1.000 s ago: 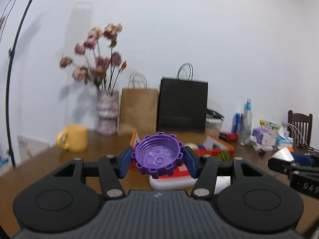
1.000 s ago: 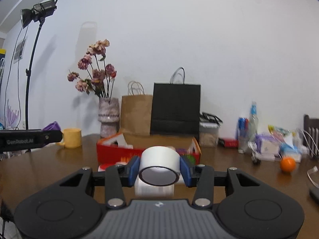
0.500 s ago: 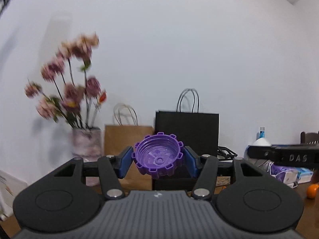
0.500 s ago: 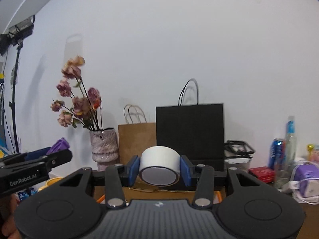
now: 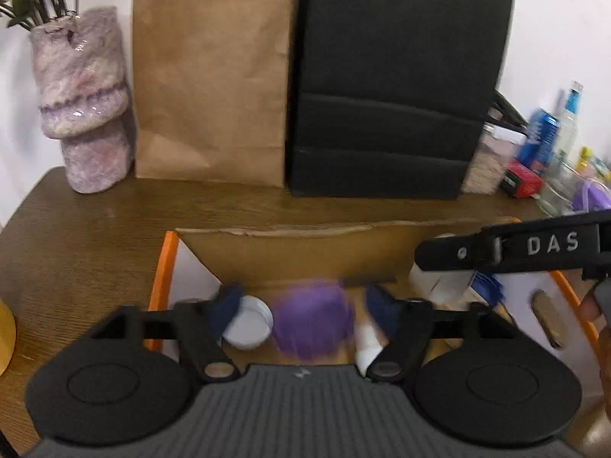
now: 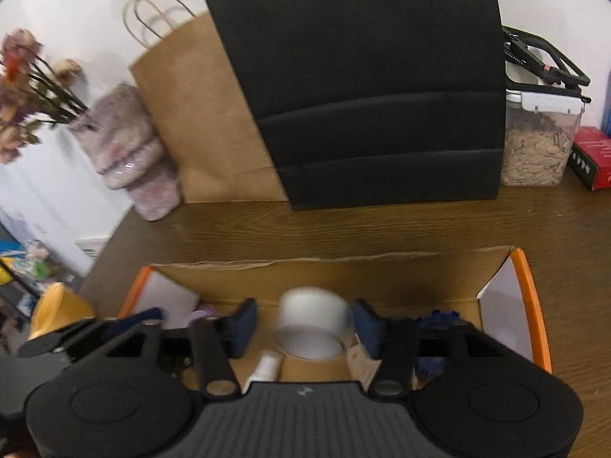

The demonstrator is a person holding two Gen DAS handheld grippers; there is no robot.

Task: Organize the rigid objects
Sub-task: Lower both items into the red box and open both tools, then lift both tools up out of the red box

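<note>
My right gripper (image 6: pixel 305 324) points down into the orange-edged cardboard box (image 6: pixel 529 305) on the wooden table (image 6: pixel 343 229). Its jaws are opening, and the blurred roll of white tape (image 6: pixel 311 322) sits between the blue pads, clear of the one on the picture's left. A small white bottle (image 6: pixel 265 368) lies below it. Behind the box stand a black bag (image 6: pixel 366 76), a brown paper bag (image 6: pixel 191 114) and a mottled vase (image 6: pixel 130 160).

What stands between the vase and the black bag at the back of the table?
The brown paper bag stands between the vase and the black bag; both wrist views show it.
</note>
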